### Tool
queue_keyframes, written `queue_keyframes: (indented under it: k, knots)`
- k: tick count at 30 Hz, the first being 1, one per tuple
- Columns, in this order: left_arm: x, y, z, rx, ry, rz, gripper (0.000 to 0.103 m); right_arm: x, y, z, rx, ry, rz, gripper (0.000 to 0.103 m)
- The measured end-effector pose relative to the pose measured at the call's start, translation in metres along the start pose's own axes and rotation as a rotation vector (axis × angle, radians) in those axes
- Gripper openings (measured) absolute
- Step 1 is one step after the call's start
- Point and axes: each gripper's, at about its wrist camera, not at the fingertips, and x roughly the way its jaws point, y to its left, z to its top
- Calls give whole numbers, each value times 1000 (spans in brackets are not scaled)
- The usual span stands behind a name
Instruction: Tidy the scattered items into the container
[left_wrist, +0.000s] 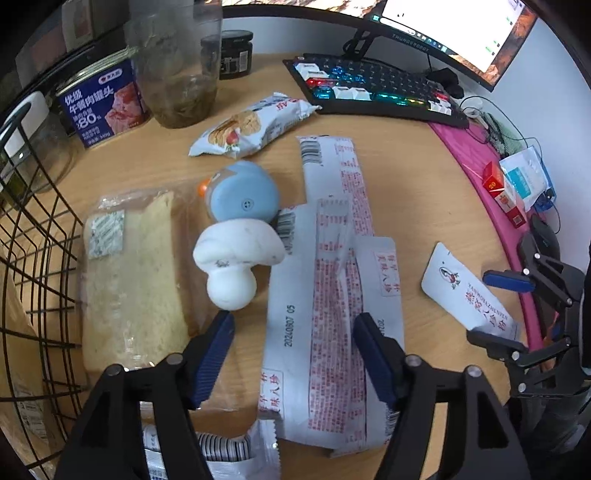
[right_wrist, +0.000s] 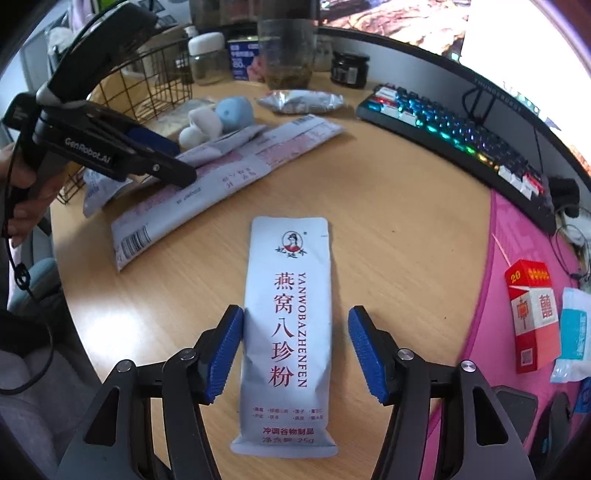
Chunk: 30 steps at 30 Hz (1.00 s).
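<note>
The right gripper (right_wrist: 295, 347) stands wide open astride the white sachet (right_wrist: 286, 332) — its left pad touching the packet's edge, flat on the wooden desk (right_wrist: 388, 229). The left gripper (left_wrist: 293, 356) gapes empty over the overlapped grey packets (left_wrist: 325, 295) — the wire basket (left_wrist: 33, 266) lies just left.

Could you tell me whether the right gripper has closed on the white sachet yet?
Not yet: the right gripper is open, straddling the white sachet, which lies flat on the wooden table. A clear gap shows beside its right pad.

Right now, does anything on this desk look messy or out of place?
Yes. Long white sachets lie crisscrossed in a heap mid-desk, a toy mushroom rests tipped against them, and one sachet lies alone. The wire basket stands beside them.
</note>
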Motion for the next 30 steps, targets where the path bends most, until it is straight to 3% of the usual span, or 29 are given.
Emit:
queue_keyframes:
  k: [2,3,7,13,20,25,30]
  knots:
    - [-1,-1,1,10,-2,-20,63,-2,1,-2,-6,-3,8,48]
    - [-2,-2,1,5,2,-53,47,-2,2,-2,-4,0,4,47]
    - [-2,1,2,-20,2,-72,41,-3,3,-2,2,0,0,43]
    - [-11,-4,2,-7,-15,-69,40,-8,-1,-2,35,-10,-8,41]
    - [-51,-3,9,-5,-105,-75,40,-38,-8,11,74,-97,-30,41]
    - [-103,1,13,-8,-216,-73,40,-67,-1,36,69,-188,-32,41]
    - [-164,20,6,-33,-341,-51,40,-96,26,88,47,-318,-6,41]
